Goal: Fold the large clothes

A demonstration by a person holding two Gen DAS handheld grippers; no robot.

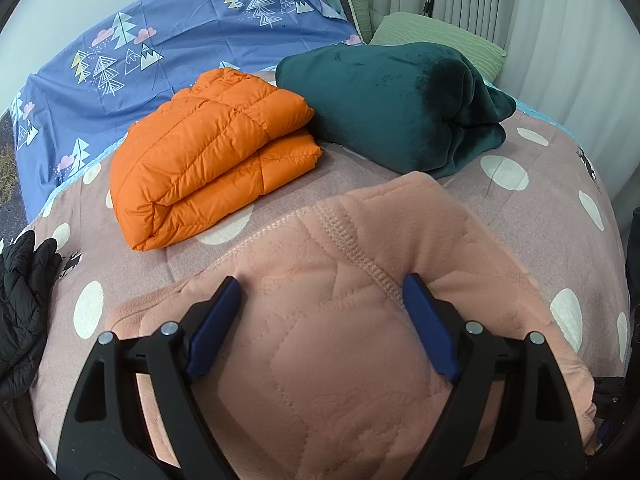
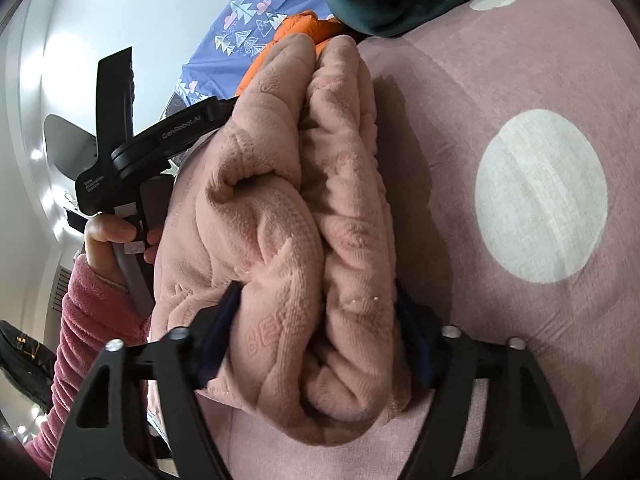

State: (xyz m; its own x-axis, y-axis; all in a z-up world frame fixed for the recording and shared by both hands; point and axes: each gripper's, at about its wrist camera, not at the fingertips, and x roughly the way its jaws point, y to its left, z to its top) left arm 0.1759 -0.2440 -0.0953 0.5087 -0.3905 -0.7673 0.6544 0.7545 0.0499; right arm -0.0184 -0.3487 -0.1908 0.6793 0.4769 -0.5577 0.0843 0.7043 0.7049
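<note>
Peach quilted fleece, the garment (image 2: 304,216) I am folding, lies as a thick folded bundle on the pink dotted bedcover (image 2: 540,200), near the front edge of the bed. Right wrist view: my right gripper (image 2: 320,336) straddles one end of the bundle, both blue pads sunk into the stacked layers, so I read it as clamped on the garment across its thickness. The bundle's long axis runs straight away from these jaws, toward the orange jacket (image 1: 212,160) and the dark green blanket (image 1: 396,108), both already folded farther back on the bed. Left wrist view: my left gripper (image 1: 320,328) sits over the broad quilted face of the garment (image 1: 360,300) with its jaws wide; the pads flank a raised hump of fleece and may touch its sides, but I cannot tell whether they pinch it. From the right camera, the left tool (image 2: 132,160) appears on the far side of the bundle, held by a hand (image 2: 108,236) in a pink sleeve. In my judgement the relation that matters is this: the right jaws hold the near end with the folds running lengthwise away from them, while the left sits on the flank, so any lift or transfer toward the finished stack would be led by the right hand, the left steadying the loose layers. A black jacket (image 1: 20,304) waits at the bed's left edge.
</note>
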